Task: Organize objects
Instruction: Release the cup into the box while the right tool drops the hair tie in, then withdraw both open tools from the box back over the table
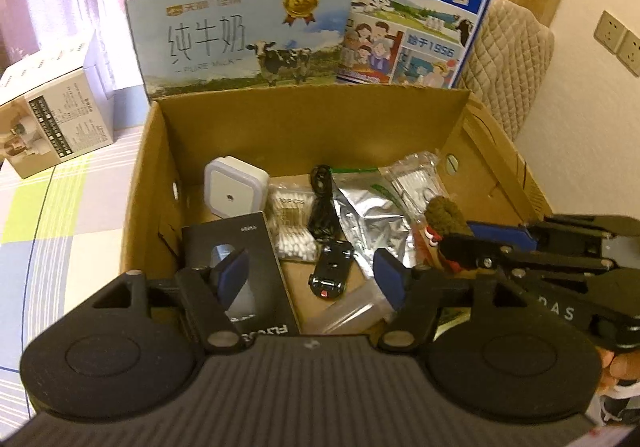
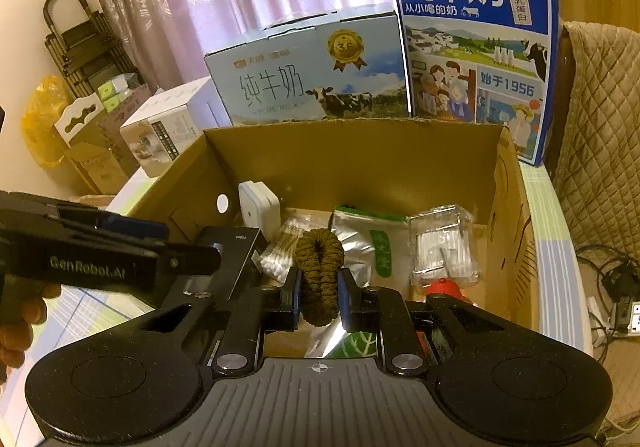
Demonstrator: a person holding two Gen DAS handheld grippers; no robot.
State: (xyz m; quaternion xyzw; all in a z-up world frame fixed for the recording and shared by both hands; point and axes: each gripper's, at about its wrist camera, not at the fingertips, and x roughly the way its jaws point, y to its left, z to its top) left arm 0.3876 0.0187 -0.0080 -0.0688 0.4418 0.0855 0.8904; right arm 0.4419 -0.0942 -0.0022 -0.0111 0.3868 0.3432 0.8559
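The right gripper (image 2: pixel 319 293) is clamped on a fuzzy olive-brown fabric hair scrunchie (image 2: pixel 319 275), squeezing its loop narrow between the blue pads and holding it above the near half of the open brown cardboard box (image 2: pixel 352 151). The left gripper (image 1: pixel 314 273) hangs with its fingers spread wide and nothing between them, over the box's near-left part.

The step in hand looks like dropping the scrunchie into the box. To do it well, I would lower it toward a bare patch of cardboard floor before releasing, so it does not bounce off the slippery foil, and spread the fingers fully, since fuzzy fabric may cling to a pad. The left gripper should keep to its side, out of the way.

Counted from the left wrist view, in the box:
- one black flat carton with a window (image 1: pixel 240 267), at 7 o'clock;
- one small black toy car (image 1: pixel 331 273), near centre;
- one bag of cotton swabs (image 1: pixel 290 223), just beyond;
- one white square plug-in night light (image 1: pixel 232 193), at 11 o'clock;
- one black coiled cable (image 1: pixel 322 203), at 12 o'clock;
- one crumpled silver foil pouch (image 1: pixel 370 219), at 1 o'clock;
- one clear plastic packet of white sticks (image 1: pixel 418 183), at 2 o'clock.

Behind the box on the checked counter (image 1: pixel 60 215) stand two milk cartons: pale blue (image 1: pixel 240 35) and deep blue (image 1: pixel 416 7). One white printed box (image 1: pixel 52 123) sits at 10 o'clock.
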